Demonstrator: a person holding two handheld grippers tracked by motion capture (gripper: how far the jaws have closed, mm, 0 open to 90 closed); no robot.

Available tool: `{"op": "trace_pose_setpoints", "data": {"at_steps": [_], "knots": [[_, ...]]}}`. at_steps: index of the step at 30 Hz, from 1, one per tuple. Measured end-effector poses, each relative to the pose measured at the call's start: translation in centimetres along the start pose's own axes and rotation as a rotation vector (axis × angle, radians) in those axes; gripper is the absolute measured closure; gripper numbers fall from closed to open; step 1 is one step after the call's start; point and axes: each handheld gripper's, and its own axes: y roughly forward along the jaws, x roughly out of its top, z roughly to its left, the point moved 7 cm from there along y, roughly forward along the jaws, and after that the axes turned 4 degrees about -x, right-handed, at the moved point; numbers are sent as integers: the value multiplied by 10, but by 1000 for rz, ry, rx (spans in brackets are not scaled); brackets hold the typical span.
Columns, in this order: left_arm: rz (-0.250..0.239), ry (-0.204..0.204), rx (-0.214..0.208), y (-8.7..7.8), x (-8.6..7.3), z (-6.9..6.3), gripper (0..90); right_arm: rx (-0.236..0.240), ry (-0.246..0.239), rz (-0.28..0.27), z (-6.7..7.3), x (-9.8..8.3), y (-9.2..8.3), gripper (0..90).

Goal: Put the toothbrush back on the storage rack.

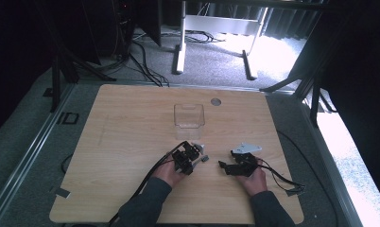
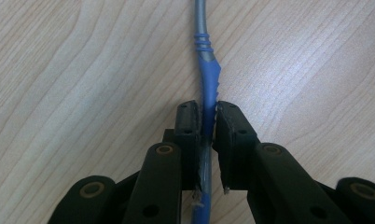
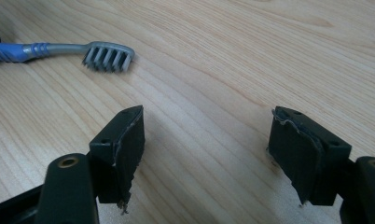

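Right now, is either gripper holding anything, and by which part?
The left gripper is shut on the toothbrush, by its blue handle. The right gripper is open, holding nothing.

Right tool (image 3: 206, 156) with black jaws spread wide over the pale wood-grain worktop (image 3: 232, 70), blue-and-grey plastic toothbrush (image 3: 64, 52) lying beyond, grey bristles facing down

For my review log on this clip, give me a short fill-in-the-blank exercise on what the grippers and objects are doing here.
1. The left gripper is shut on the ____ of the toothbrush.
2. The right gripper has its jaws ____, with nothing between them.
3. The clear plastic container stands ____ on the table.

Missing words: handle; open; upright
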Motion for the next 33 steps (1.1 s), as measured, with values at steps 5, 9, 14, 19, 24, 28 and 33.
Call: {"op": "trace_pose_setpoints", "data": {"at_steps": [5, 9, 14, 19, 24, 28, 33], "knots": [[10, 7, -1, 2, 0, 0, 810, 0, 0, 0, 0, 0, 0, 266], [13, 9, -3, 2, 0, 0, 816, 0, 0, 0, 0, 0, 0, 266], [15, 9, -7, 3, 0, 1, 816, 0, 0, 0, 0, 0, 0, 266], [14, 14, -6, 3, 0, 0, 821, 0, 0, 0, 0, 0, 0, 266], [14, 27, 3, 2, 0, 0, 827, 0, 0, 0, 0, 0, 0, 266], [0, 29, -1, -1, 0, 0, 828, 0, 0, 0, 0, 0, 0, 266], [-40, 13, -10, -11, 0, 3, 829, 0, 1, 0, 0, 0, 0, 266]]}}
